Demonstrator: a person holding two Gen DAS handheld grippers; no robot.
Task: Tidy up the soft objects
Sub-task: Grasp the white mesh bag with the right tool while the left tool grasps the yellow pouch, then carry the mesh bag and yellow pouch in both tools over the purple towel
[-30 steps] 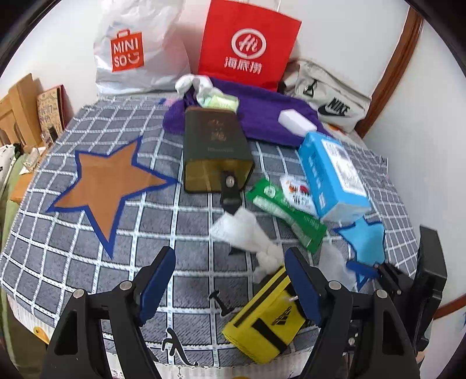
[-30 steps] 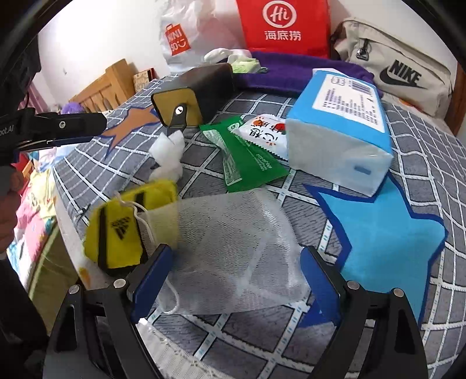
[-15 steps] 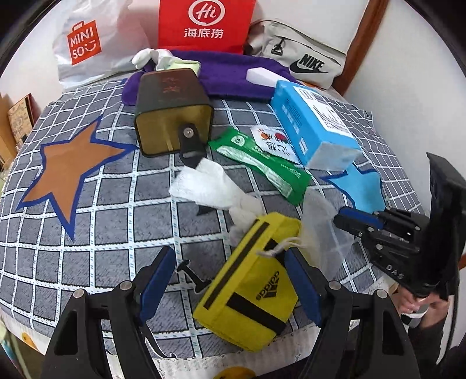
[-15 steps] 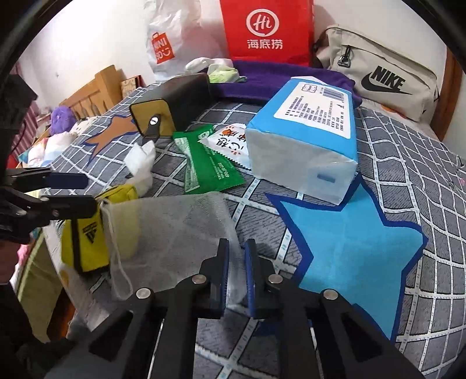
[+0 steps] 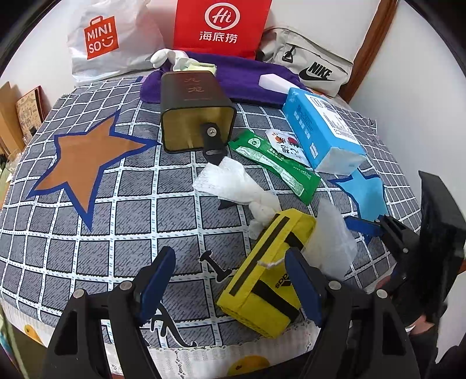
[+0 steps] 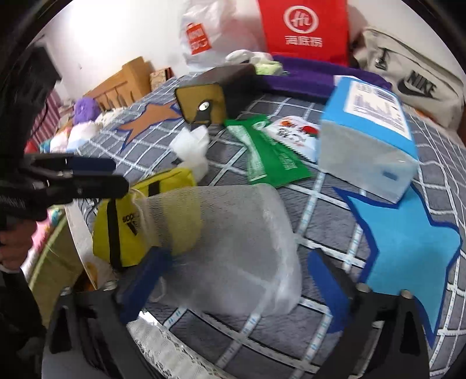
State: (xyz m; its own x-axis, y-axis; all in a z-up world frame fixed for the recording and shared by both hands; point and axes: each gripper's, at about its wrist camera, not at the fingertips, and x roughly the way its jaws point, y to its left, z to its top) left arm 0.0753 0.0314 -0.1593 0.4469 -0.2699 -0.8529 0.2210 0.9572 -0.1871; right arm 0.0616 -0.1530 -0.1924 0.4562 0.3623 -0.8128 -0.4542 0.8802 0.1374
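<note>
Yellow pouch (image 5: 263,280) lies at the near edge of the bed (image 5: 87,233), partly pushed into the mouth of a white mesh bag (image 6: 233,247) that lies beside it at the same near edge. Left tongs (image 5: 230,284) are apart, pads clear on both sides of the yellow pouch, nothing clamped. Right tongs (image 6: 238,280) are opening, wide apart now, the mesh bag lying between the pads without being pinched; view is motion-blurred. A crumpled white cloth (image 5: 233,183) sits just behind the pouch toward the bed's middle. Further back: a dark tin box (image 5: 195,108) on its side, a green packet (image 5: 273,166) touching a small white snack packet (image 5: 287,145), and a blue tissue pack (image 5: 323,131) toward the right edge. Along the far edge: purple towel (image 5: 241,84), red paper bag (image 5: 221,26), white shopping bag (image 5: 110,38), grey sling bag (image 5: 311,70).
</note>
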